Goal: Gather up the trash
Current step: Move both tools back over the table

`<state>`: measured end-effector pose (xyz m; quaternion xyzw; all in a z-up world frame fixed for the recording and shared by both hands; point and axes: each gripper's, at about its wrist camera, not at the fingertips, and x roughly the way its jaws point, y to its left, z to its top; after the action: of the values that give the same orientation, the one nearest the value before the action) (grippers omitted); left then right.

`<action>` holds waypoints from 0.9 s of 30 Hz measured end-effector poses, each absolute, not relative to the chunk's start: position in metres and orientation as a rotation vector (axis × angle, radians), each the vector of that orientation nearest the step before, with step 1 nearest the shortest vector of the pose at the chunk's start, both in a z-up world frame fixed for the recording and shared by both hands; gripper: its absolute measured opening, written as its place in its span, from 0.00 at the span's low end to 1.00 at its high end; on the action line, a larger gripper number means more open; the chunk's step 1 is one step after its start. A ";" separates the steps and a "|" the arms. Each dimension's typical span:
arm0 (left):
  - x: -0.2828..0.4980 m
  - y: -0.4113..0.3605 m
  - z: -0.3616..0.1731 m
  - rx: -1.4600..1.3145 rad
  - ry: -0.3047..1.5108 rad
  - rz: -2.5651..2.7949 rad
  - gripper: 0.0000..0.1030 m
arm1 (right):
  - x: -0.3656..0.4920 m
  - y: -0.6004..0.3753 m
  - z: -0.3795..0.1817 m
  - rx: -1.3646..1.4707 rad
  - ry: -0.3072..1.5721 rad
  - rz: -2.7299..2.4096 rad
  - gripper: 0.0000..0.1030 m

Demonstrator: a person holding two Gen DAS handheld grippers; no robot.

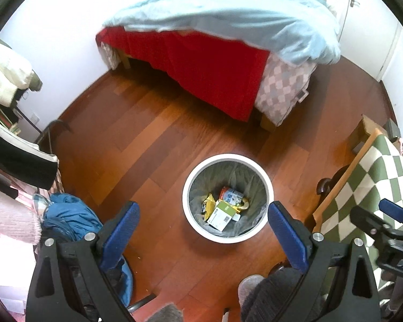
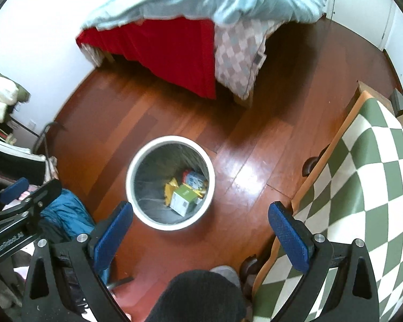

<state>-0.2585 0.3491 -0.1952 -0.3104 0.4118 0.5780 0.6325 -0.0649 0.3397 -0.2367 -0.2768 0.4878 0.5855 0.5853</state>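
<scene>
Both grippers up over the floor, looking down at the trash bin (image 1: pixel 227 198), which is the landmark here.

Left gripper (image 1: pixel 204 232): jaws spread wide, nothing between the blue pads (image 1: pixel 119 230), nothing touched. Bin sits in the gap between the fingers in its own view, well below them.

Right gripper (image 2: pixel 200 230): same, jaws wide apart and empty, pads (image 2: pixel 288 237) clear of everything. Bin (image 2: pixel 170 182) is off toward its left finger. Right finger overlaps the edge of the checkered green-and-white tabletop (image 2: pixel 362 187) in view; contact can't be judged.

Each gripper shows at the edge of the other's view: the right one (image 1: pixel 389 230) on the table side of the bin, the left one (image 2: pixel 19 209) on the opposite side.

Trash is in the bin, on the grey liner at the bottom: green-and-white carton (image 1: pixel 223 216), yellow wrapper (image 1: pixel 209 206), red-and-blue packet (image 1: pixel 230 195). All bunched toward the table side of the bin floor.

Bin stands upright on the wood floor (image 1: pixel 153 145), between the bed (image 1: pixel 201 61) and the camera, table just beside it. Blue cloth heap (image 1: pixel 67 214) lies on the far side of the bin from the table. A slipper toe (image 1: pixel 251 284) shows on the near side of the bin.
</scene>
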 end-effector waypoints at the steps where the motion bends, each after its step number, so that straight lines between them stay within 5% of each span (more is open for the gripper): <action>1: -0.256 0.343 -0.188 -0.699 0.936 1.332 0.94 | -0.060 0.332 -0.229 -0.612 1.145 1.376 0.99; 14: -0.098 0.261 -0.146 -0.514 0.909 1.164 0.94 | 0.109 0.162 -0.147 -0.242 1.170 1.238 0.99; 24: 0.153 0.176 -0.210 -0.202 1.119 0.732 0.98 | 0.341 -0.006 -0.199 -0.120 1.261 0.730 0.98; 27: 0.219 0.152 -0.227 -0.033 1.156 0.607 0.98 | 0.409 -0.037 -0.231 -0.141 1.291 0.591 0.88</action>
<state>0.2186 0.1520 -0.2275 -0.0152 0.5378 0.2826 0.7941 0.4090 -0.0371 -0.2306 -0.0645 0.5923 0.2712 0.7560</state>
